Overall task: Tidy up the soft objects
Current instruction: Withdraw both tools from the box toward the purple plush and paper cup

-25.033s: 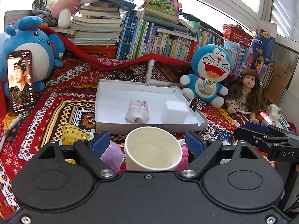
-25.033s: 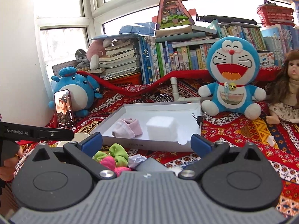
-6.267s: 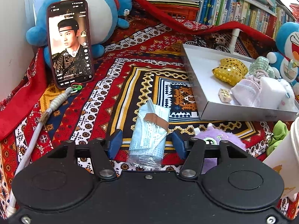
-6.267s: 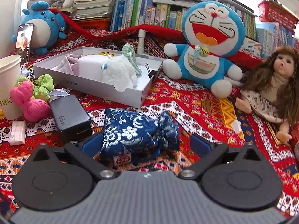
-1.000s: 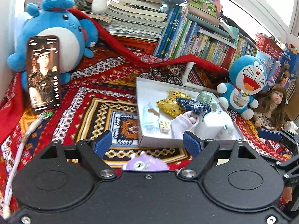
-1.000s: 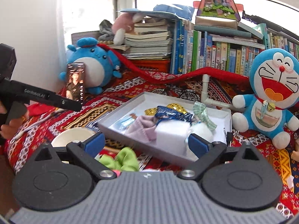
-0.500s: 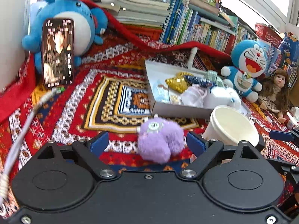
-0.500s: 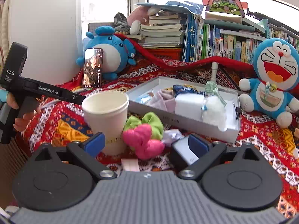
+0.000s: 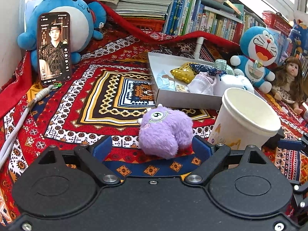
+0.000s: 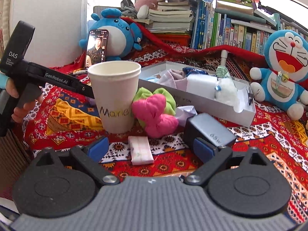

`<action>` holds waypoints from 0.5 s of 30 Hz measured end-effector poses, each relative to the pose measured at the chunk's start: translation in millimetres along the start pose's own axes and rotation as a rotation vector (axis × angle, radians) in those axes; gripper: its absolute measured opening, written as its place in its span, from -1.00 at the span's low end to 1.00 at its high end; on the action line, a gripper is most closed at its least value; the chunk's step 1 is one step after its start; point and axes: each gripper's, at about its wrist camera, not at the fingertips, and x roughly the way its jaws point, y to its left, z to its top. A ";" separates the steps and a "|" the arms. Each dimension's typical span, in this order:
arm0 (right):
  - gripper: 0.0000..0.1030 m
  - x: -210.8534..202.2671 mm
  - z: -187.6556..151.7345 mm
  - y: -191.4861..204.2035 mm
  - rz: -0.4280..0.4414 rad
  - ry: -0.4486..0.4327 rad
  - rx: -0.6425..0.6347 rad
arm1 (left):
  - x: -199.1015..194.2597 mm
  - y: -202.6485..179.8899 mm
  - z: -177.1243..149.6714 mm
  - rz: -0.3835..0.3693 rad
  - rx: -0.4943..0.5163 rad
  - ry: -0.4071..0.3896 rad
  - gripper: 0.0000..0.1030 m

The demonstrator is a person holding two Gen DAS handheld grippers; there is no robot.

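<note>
Surface: patterned red cloth (image 9: pixel 107 61) covers the whole work area, books along the back; every place below is given from the white tray (image 9: pixel 184 97).
Phone: your phone (image 9: pixel 54 48) leans on a blue plush, far left of the tray.
Left gripper: your left gripper (image 9: pixel 152 148) sits in front of the tray with its jaws spread wide, just opened further, gripping nothing.
Purple plush: the purple plush (image 9: pixel 165 132) lies on the cloth just in front of the tray, between those jaws, nearer the right pad; whether it touches that pad you cannot tell.
Paper cup: the paper cup (image 10: pixel 114 96) stands upright at the tray's near right corner.
Right gripper: your right gripper (image 10: pixel 150 148) is wide apart too and holds nothing; a small pink packet (image 10: pixel 140 150) lies between its pads.
Scrunchies: pink scrunchie (image 10: pixel 154 115) and green scrunchie (image 10: pixel 156 96) lie against the cup, before the tray.
Tray: several soft items already lie inside.
</note>
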 end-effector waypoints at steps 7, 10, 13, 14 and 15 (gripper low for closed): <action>0.83 3.4 -2.6 3.9 0.004 0.007 -0.005 | 11.7 -6.2 3.0 0.003 0.009 0.000 0.71; 0.77 4.6 -2.2 4.2 0.005 0.008 -0.005 | 16.0 -6.8 3.9 0.004 0.008 0.000 0.69; 0.73 7.4 -1.9 6.1 0.006 0.014 -0.009 | 18.9 -6.8 4.1 0.003 0.009 0.001 0.66; 0.71 8.4 -1.7 7.3 0.006 0.015 -0.012 | 19.9 -6.5 4.1 0.004 0.009 0.002 0.64; 0.69 8.9 -1.7 8.3 0.006 0.016 -0.016 | 20.4 -5.8 4.0 0.002 0.007 0.002 0.62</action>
